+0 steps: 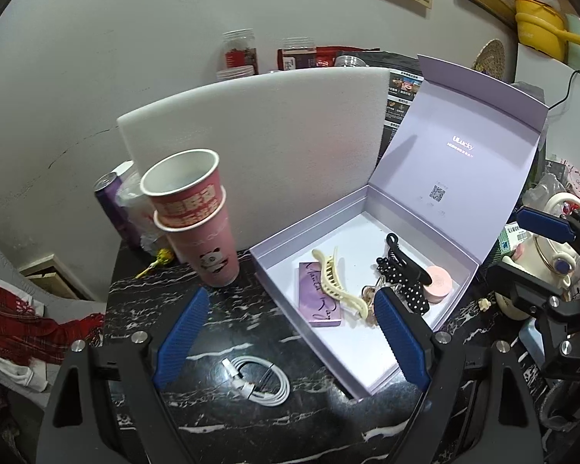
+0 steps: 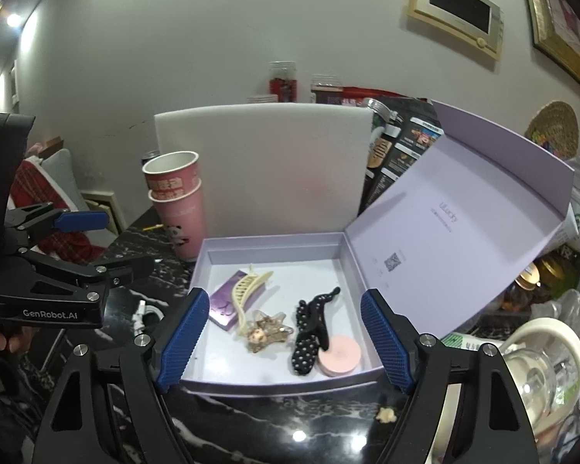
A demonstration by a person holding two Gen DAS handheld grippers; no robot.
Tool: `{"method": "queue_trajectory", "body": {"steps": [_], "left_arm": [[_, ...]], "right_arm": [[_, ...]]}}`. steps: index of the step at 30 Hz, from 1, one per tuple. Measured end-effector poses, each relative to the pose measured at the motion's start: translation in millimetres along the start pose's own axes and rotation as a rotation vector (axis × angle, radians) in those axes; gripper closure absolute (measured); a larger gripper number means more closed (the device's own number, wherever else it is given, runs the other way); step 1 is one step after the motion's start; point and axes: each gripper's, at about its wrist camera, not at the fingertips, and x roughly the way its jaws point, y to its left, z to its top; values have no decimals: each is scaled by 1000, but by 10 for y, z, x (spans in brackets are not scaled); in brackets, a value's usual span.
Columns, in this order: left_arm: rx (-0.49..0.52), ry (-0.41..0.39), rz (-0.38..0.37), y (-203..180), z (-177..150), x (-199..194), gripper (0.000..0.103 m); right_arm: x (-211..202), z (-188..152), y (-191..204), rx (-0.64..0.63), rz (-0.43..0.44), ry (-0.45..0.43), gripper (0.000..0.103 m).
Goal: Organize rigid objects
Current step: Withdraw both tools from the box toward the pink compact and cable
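A lavender box (image 2: 282, 381) lies open on the black marble table, its lid (image 2: 464, 232) tilted back to the right. Inside lie a purple palette (image 2: 224, 305), a cream hair claw (image 2: 247, 290), a clear star clip (image 2: 265, 330), a black dotted clip (image 2: 309, 332) and a pink round compact (image 2: 338, 353). My right gripper (image 2: 284, 342) hovers open above the box's near edge, holding nothing. My left gripper (image 1: 292, 338) is open too, over the table left of the box (image 1: 359, 355), above a coiled white cable (image 1: 259, 381).
Two stacked pink paper cups (image 1: 197, 216) stand left of the box in front of a white foam board (image 1: 259, 147), with a purple can (image 1: 112, 201) behind them. A small cream piece (image 2: 386, 414) lies in front of the box. Jars, bags and a glass pot (image 2: 541, 367) crowd the right.
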Motion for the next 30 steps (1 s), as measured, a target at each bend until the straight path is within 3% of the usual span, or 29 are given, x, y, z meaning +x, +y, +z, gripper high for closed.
{"method": "queue_trajectory", "body": {"steps": [12, 30], "left_arm": [[-42, 6, 48, 287, -319, -327, 15], [-124, 54, 74, 564, -1011, -573, 15]], "right_arm": [[-174, -90, 455, -59, 84, -17, 17], [-146, -492, 976, -92, 226, 30, 17]]}}
